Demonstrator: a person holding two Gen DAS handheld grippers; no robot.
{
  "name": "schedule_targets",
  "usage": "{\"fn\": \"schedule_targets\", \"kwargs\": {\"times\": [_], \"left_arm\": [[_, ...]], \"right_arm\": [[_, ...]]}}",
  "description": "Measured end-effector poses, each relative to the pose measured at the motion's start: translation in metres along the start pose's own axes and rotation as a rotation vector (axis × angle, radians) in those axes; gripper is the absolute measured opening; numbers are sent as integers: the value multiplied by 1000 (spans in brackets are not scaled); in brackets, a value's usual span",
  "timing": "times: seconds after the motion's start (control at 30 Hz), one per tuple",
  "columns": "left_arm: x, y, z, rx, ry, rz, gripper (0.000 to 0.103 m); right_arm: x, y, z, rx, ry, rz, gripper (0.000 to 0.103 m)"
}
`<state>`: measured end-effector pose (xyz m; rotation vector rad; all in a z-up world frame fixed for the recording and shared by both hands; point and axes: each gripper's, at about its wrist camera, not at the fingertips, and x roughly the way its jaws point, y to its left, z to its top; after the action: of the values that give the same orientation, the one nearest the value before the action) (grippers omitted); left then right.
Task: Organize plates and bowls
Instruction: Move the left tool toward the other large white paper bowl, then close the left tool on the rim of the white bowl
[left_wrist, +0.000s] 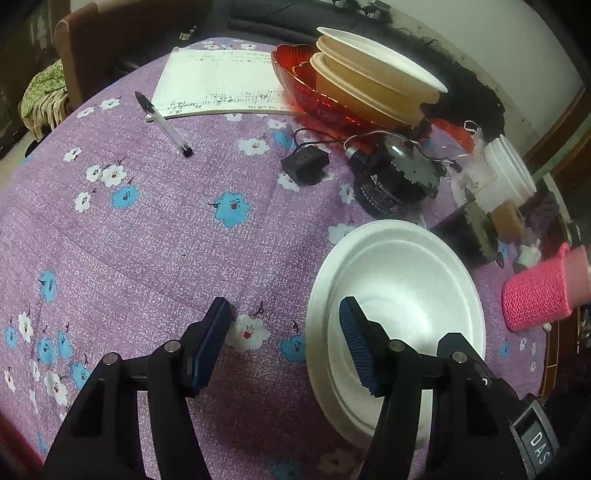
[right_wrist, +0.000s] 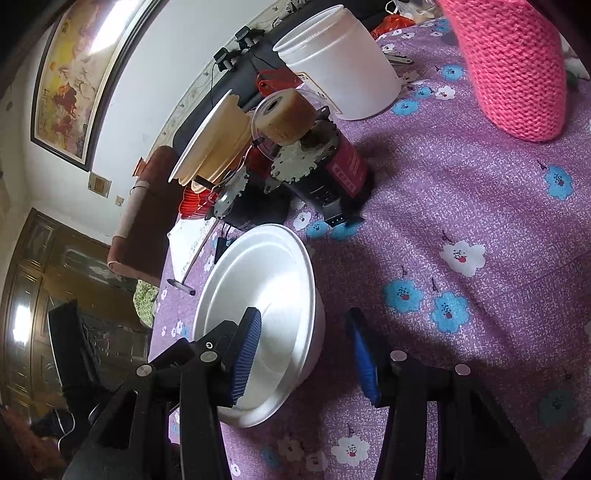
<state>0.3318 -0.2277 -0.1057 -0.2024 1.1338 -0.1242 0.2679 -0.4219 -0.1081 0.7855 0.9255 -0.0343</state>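
A white foam bowl (left_wrist: 402, 295) rests on the purple flowered tablecloth (left_wrist: 147, 229). My left gripper (left_wrist: 286, 334) is open, its jaws astride the bowl's left rim, one pad inside the bowl and one outside over the cloth. In the right wrist view the same bowl (right_wrist: 269, 295) sits low left, and my right gripper (right_wrist: 306, 354) is open astride its right rim. At the back a red glass bowl (left_wrist: 295, 77) holds stacked beige and white bowls (left_wrist: 373, 70); the stack also shows in the right wrist view (right_wrist: 214, 140).
A notebook (left_wrist: 218, 81) and pen (left_wrist: 162, 123) lie at the back left. A black motor (left_wrist: 391, 181), a small black capacitor (left_wrist: 304, 166), a white jar (left_wrist: 506, 170), and a pink knitted cup (left_wrist: 543, 291) crowd the right side. A brown chair (left_wrist: 103, 40) stands behind the table.
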Motion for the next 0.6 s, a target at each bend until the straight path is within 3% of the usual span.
{"fn": "schedule_targets", "kwargs": {"times": [0.27,0.5,0.6], "left_arm": [[4,-4,-4,22,-9,-2,40],[1,-13,-8,49,-23,-43,15],[0,-15,-9,55,-26,-45,13]], "right_arm": [[9,7,-5,-31,1,-31,35],[15,15,-10,-58,-13,-43,24],[15,18,-12,-68,-22,-58,22]]}}
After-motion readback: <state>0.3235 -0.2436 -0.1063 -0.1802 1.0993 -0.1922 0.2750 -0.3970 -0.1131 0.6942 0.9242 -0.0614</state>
